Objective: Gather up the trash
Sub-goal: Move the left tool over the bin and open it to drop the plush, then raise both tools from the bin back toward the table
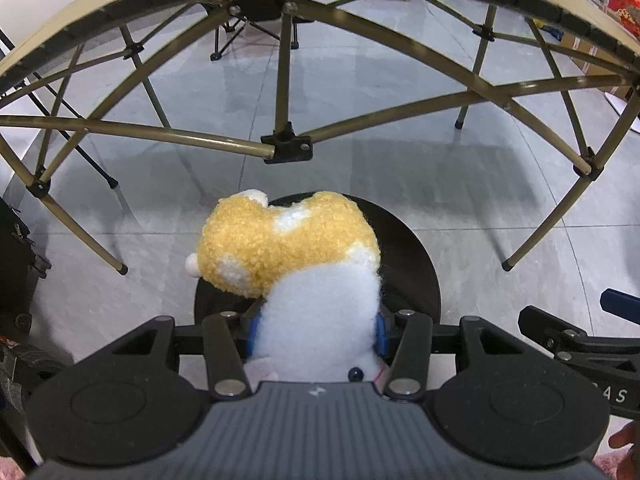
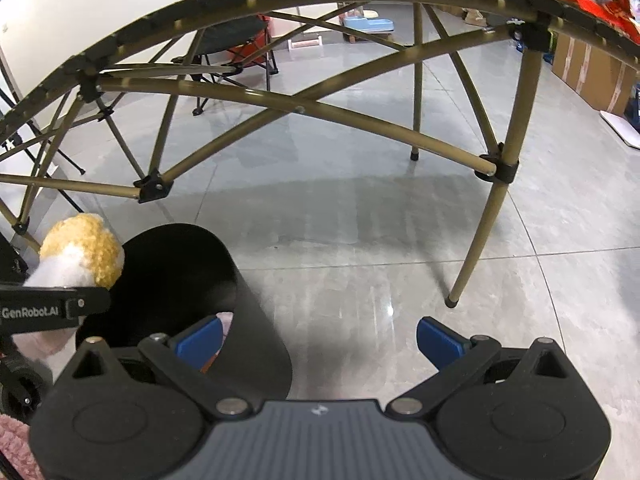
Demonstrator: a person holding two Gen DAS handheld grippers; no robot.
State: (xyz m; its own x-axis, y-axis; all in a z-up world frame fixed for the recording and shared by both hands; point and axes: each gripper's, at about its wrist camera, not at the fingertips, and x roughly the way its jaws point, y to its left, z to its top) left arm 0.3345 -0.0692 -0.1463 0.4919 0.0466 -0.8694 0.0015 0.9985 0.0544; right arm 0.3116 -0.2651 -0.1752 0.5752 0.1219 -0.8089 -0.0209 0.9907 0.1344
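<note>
Left gripper (image 1: 316,332) is pinching the plush toy (image 1: 296,264) by its white body between the blue fingers (image 1: 380,334), and the toy is hanging right over the mouth of the black bin (image 1: 416,276) on the floor, near side of the folding table's frame (image 1: 286,148). Right gripper (image 2: 320,340) is sitting empty with fingers spread wide, its left finger (image 2: 200,338) at the bin's right rim (image 2: 256,308). Judging from this, the drop is next: I'd be centring the toy over the opening, lowering slightly, then spreading the fingers fully so the fuzz isn't snagging, and keeping the right gripper from tipping the bin.
</note>
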